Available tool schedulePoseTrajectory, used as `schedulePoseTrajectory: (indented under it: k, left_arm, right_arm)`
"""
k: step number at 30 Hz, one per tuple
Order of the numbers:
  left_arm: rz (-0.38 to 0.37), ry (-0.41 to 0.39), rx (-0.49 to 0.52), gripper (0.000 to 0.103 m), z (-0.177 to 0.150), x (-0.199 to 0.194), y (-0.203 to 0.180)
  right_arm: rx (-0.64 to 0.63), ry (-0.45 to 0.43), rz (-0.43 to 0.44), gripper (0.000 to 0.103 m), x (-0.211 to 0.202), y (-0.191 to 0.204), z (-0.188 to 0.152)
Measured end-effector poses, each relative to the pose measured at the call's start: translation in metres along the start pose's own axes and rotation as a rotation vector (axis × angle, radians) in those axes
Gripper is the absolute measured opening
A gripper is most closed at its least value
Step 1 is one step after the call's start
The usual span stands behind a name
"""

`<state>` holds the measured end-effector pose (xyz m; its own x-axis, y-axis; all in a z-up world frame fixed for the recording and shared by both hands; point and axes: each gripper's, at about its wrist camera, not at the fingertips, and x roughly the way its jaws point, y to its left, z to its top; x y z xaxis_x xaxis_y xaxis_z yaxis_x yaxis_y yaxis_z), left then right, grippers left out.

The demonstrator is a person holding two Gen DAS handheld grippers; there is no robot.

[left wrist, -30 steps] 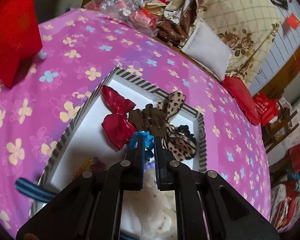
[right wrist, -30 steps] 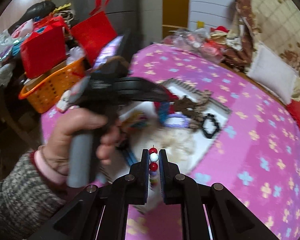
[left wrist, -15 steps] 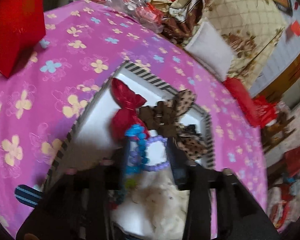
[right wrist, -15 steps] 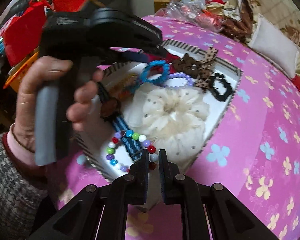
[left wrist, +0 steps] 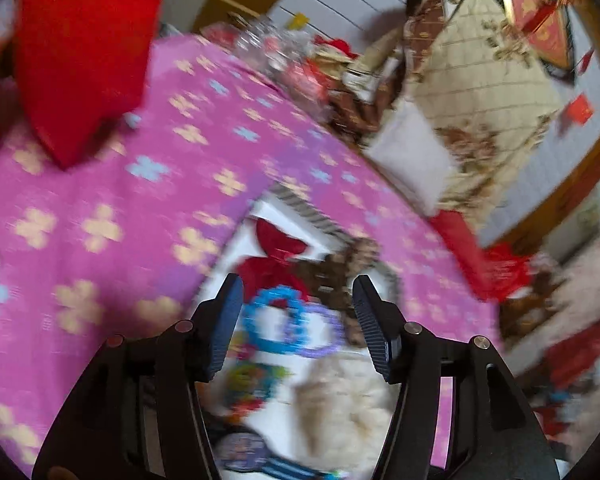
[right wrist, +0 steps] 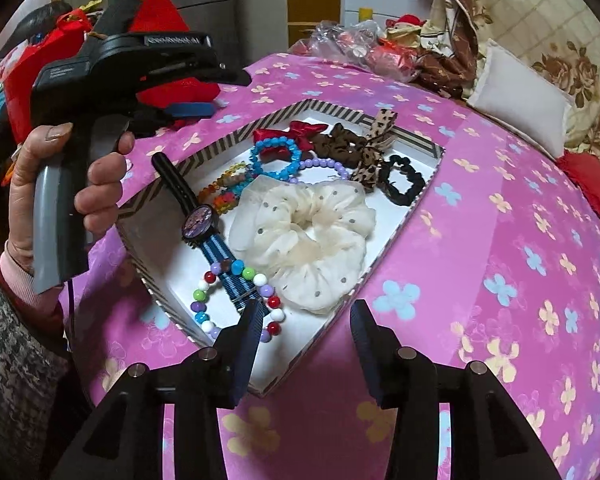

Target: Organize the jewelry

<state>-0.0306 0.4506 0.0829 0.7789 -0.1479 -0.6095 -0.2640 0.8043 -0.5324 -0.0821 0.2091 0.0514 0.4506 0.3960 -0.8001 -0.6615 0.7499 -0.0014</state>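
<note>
A white tray with a striped rim (right wrist: 342,110) lies on the pink flowered cloth. In it lie a multicolour bead bracelet (right wrist: 204,290), a striped-strap watch (right wrist: 202,222), a cream scrunchie (right wrist: 304,232), a blue bead bracelet (right wrist: 276,158), a purple bead bracelet (right wrist: 324,164), a red bow (right wrist: 294,132), a leopard bow (right wrist: 374,148) and a black scrunchie (right wrist: 402,182). My right gripper (right wrist: 304,326) is open and empty above the tray's near corner. My left gripper (left wrist: 298,304) is open and empty above the blue bracelet (left wrist: 276,316); it is held up at the left in the right wrist view (right wrist: 204,92).
A red bag (left wrist: 80,52) stands at the table's far left. Wrapped sweets (right wrist: 352,46) and cushions (right wrist: 520,92) crowd the back edge. An orange-and-colour bracelet (right wrist: 228,188) lies in the tray's left part. The left wrist view is motion-blurred.
Both grippers have opened. The left let go of the blue and purple bracelets, the right let go of the multicolour bracelet; all now lie in the tray. Both grippers have drawn back.
</note>
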Motion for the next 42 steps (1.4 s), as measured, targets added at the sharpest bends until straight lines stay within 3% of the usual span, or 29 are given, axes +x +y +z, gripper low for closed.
schedulePoseTrajectory:
  k: [2,5,16,23,28,32,36,39,42]
  left_arm:
    - [0.070,-0.031,0.031,0.057,-0.003,-0.003,-0.001]
    - [0.113,-0.041,0.048,0.057,-0.005,-0.003,0.000]
    - [0.297,-0.144,0.115,0.062,-0.009,-0.014,0.003]
    - [0.421,-0.264,0.159,0.079,-0.018,-0.027,-0.007]
    - [0.465,-0.321,0.155,0.079,-0.037,-0.044,-0.015]
    - [0.463,-0.292,0.159,0.084,-0.055,-0.053,-0.022]
    - [0.447,-0.197,0.148,0.084,-0.068,-0.047,-0.021]
    - [0.440,-0.171,0.108,0.084,-0.074,-0.050,-0.018]
    - [0.455,-0.151,0.083,0.084,-0.073,-0.046,-0.009]
  right_arm:
    - [-0.034,-0.005,-0.012,0.043,-0.001,0.007,0.004]
    - [-0.057,-0.035,-0.019,0.043,-0.007,0.012,0.009]
    - [0.030,-0.017,-0.042,0.043,-0.007,-0.003,-0.017]
    - [0.084,-0.013,-0.125,0.043,-0.029,-0.033,-0.040]
    - [0.172,-0.016,-0.160,0.043,-0.053,-0.060,-0.058]
    - [0.192,-0.021,-0.189,0.043,-0.068,-0.067,-0.067]
    - [0.202,-0.009,-0.111,0.043,-0.062,-0.063,-0.060]
    - [0.158,-0.014,-0.080,0.043,-0.048,-0.051,-0.040]
    - [0.105,-0.030,-0.126,0.043,-0.030,-0.042,-0.010]
